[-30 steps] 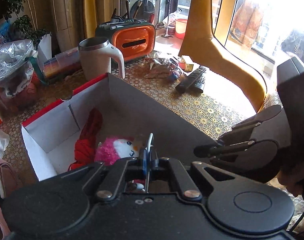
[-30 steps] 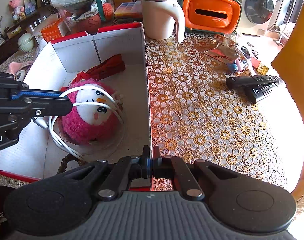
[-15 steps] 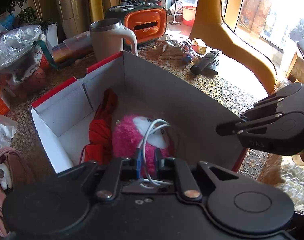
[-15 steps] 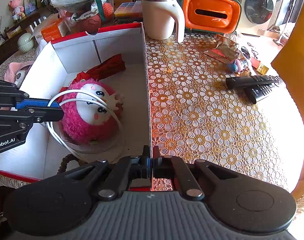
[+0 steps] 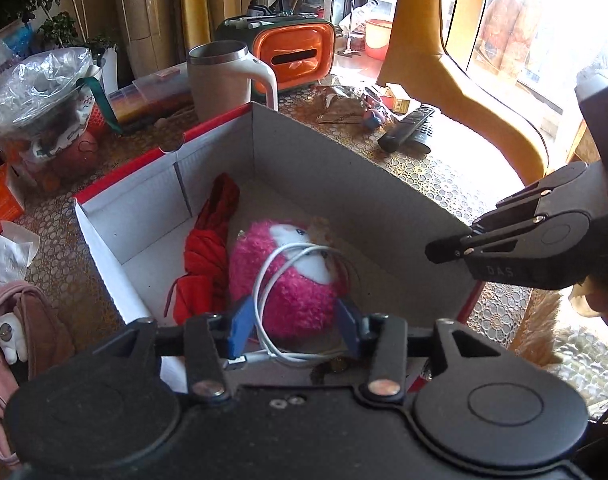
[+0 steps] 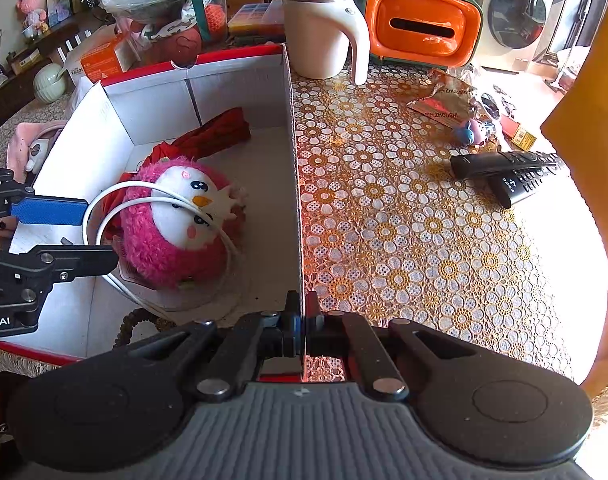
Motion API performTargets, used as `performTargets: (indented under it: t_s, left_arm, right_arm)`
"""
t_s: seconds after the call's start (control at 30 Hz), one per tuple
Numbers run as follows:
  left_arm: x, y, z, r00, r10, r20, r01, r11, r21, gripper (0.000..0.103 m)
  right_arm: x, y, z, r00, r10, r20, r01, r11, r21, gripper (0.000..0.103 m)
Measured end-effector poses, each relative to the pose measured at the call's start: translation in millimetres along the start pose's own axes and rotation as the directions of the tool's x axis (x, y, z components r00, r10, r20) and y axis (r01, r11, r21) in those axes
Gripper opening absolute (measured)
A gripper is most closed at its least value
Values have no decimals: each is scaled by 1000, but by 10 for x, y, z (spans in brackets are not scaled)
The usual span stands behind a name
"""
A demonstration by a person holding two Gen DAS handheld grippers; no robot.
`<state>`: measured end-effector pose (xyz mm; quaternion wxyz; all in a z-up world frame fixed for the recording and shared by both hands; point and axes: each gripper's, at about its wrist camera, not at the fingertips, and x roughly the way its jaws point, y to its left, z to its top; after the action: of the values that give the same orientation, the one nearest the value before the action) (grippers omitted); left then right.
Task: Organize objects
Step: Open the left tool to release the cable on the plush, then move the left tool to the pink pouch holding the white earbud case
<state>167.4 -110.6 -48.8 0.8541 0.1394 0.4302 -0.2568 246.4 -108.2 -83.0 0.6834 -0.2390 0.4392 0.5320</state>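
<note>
As left gripper [image 5: 293,330] opens, cable [image 5: 263,280] drapes plush [image 5: 291,292].

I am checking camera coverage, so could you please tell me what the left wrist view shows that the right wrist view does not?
Only the left wrist view shows the left hand-held gripper from behind, open, with the white cable loose between its blue pads.

Only the right wrist view shows the right hand-held gripper shut on the box wall, and the washing machine.

Both show the pink plush toy in the box with the cable draped over it, the mug and the remotes.
</note>
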Motion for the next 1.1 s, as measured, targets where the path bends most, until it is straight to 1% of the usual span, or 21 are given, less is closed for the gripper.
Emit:
performTargets:
  t_s: [0.1,0.27,0.43,0.53,0.63,0.83,0.87,0.93,1.07,1.1]
  left_arm:
    - [-116,26,-17,1000,6,22,-6,1000,-4,56]
    - [-333,71,-49,998,10,57,-9,1000,-10,57]
    - [-572,180,-126,995,34,97,-30,999,-34,62]
    - [-713,285,-201,992,58,114,-51,997,-58,63]
    - [-835,430,-276,988,92,120,-82,993,-90,67]
    - [-1059,763,-438,974,188,128,-167,973,-159,78]
    - [-1083,817,-460,971,201,128,-178,969,-171,81]
    - [-1129,942,-505,965,229,125,-202,959,-198,84]
    - [-1178,1200,-593,952,283,116,-248,935,-254,93]
    - [-1171,1253,-605,951,289,111,-252,931,-266,95]
  right_arm:
    - [1,-1,2,1000,0,0,0,1000,-2,1]
    - [4,-3,2,1000,0,-1,0,1000,-4,1]
    - [7,-4,-1,1000,-1,-3,1,1000,-7,1]
    - [11,4,-3,1000,-3,-4,3,1000,-10,1]
    - [11,7,-3,1000,-2,-4,2,1000,-10,1]
    - [16,9,-12,1000,-2,-9,2,1000,-12,1]
    - [19,18,-13,1000,-4,-11,4,1000,-14,1]
    - [16,26,-18,1000,-5,-12,5,1000,-17,1]
    - [14,40,-13,1000,-9,-16,9,1000,-16,1]
    - [15,41,-14,1000,-10,-18,10,1000,-16,1]
